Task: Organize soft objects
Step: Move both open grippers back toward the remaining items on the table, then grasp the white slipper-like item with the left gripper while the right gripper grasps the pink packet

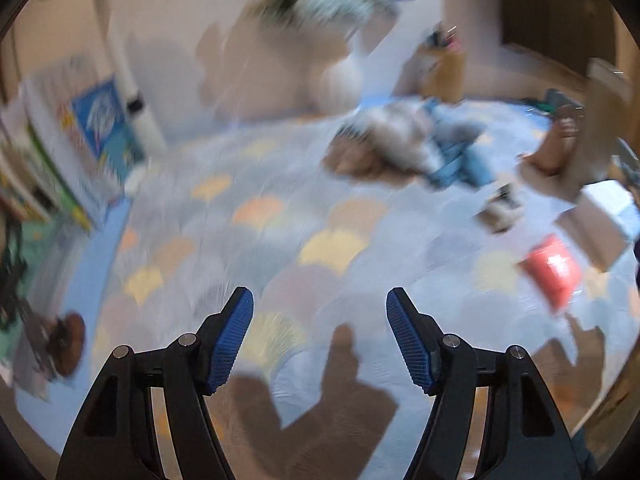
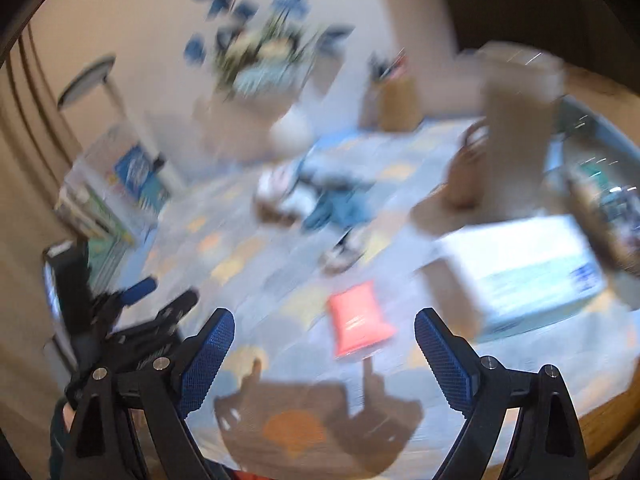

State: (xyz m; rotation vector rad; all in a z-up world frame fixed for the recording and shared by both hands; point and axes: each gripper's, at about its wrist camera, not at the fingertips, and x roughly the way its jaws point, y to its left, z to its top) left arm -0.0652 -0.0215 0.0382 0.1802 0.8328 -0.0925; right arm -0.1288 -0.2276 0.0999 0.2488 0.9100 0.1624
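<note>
Both views are motion-blurred. A pile of soft grey, white and blue things lies on the patterned tablecloth at the far side; it also shows in the right wrist view. A small soft dark-and-white item lies nearer, also seen in the right wrist view. A red packet lies at the right, and in the right wrist view just ahead of my fingers. My left gripper is open and empty above the cloth. My right gripper is open and empty. The left gripper shows at the left of the right wrist view.
A white box stands at the right, with a tall brown container and a basket behind it. A white vase with flowers and a pen holder stand at the back. Books lean at the left.
</note>
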